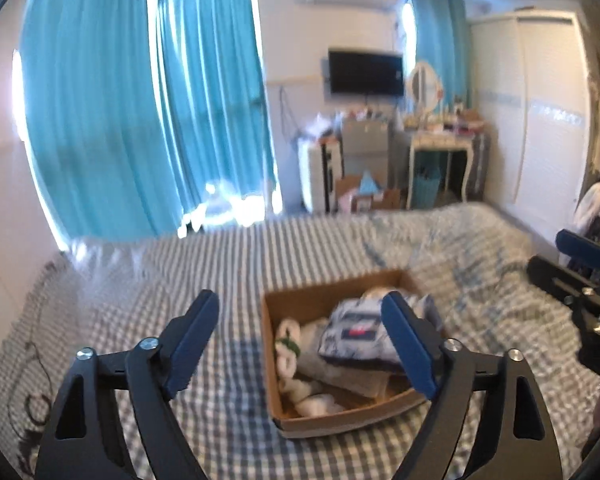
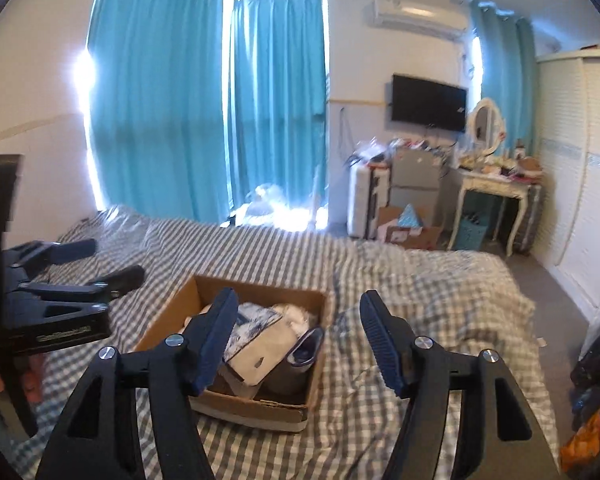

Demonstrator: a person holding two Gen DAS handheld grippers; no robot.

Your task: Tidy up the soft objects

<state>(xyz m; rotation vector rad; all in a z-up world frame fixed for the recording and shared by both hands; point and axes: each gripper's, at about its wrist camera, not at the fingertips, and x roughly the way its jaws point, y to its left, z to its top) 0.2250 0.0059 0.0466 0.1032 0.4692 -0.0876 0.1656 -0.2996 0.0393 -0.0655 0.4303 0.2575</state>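
The left gripper point(image 1: 296, 344) sits at the bottom of its picture, jaws wide with nothing in them. It looks done dropping things in.

The cardboard box point(image 1: 276, 364) lies on the checked bed point(image 1: 140, 300), long side running away up the picture. A folded white-and-blue cloth point(image 1: 356, 336) lies on top, tipped.

The right gripper point(image 2: 300, 340) is wide and empty too.

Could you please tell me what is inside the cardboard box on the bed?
The cardboard box holds rolled white socks, grey folded cloth and a blue-white patterned bundle on top; anything beneath them is covered.
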